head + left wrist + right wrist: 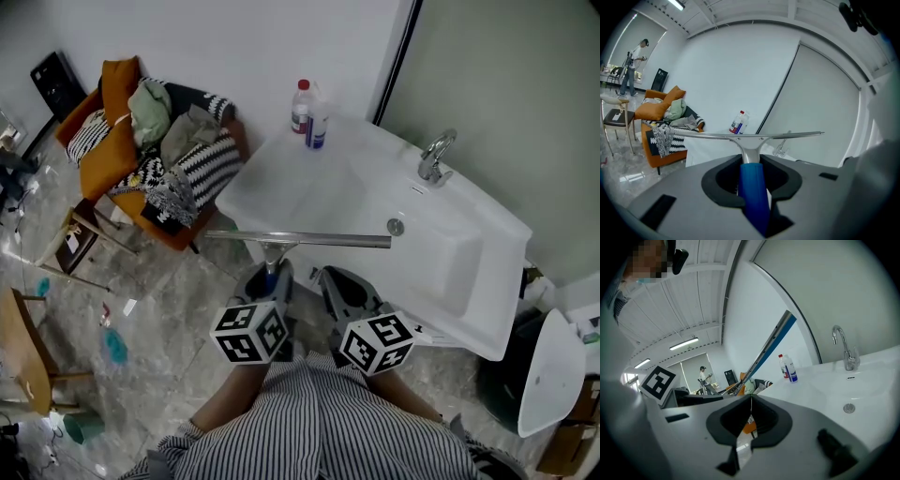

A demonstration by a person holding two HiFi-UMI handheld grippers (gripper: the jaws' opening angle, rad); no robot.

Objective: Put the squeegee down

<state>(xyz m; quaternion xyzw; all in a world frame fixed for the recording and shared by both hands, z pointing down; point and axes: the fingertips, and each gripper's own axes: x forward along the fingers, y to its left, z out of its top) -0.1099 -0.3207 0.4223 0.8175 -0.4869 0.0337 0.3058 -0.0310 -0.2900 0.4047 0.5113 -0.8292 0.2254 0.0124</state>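
Observation:
The squeegee (309, 240) has a long metal blade and a blue handle. My left gripper (270, 274) is shut on that handle, with the blade held level over the near edge of the white washbasin (309, 178). In the left gripper view the blue handle (752, 187) sits between the jaws of the left gripper (751, 166), and the blade (750, 136) spans the picture. My right gripper (330, 279) hangs just right of the left one, shut with nothing in it. In the right gripper view the right gripper (751, 401) shows its tips touching, and the blade (771, 345) slants upward beyond them.
On the washbasin, a plastic bottle (314, 117) stands at the back, with a chrome tap (434, 157) and a drain (396, 226) in the bowl at right. An orange chair (122, 150) piled with clothes stands left. A white-lidded bin (544, 370) is at right.

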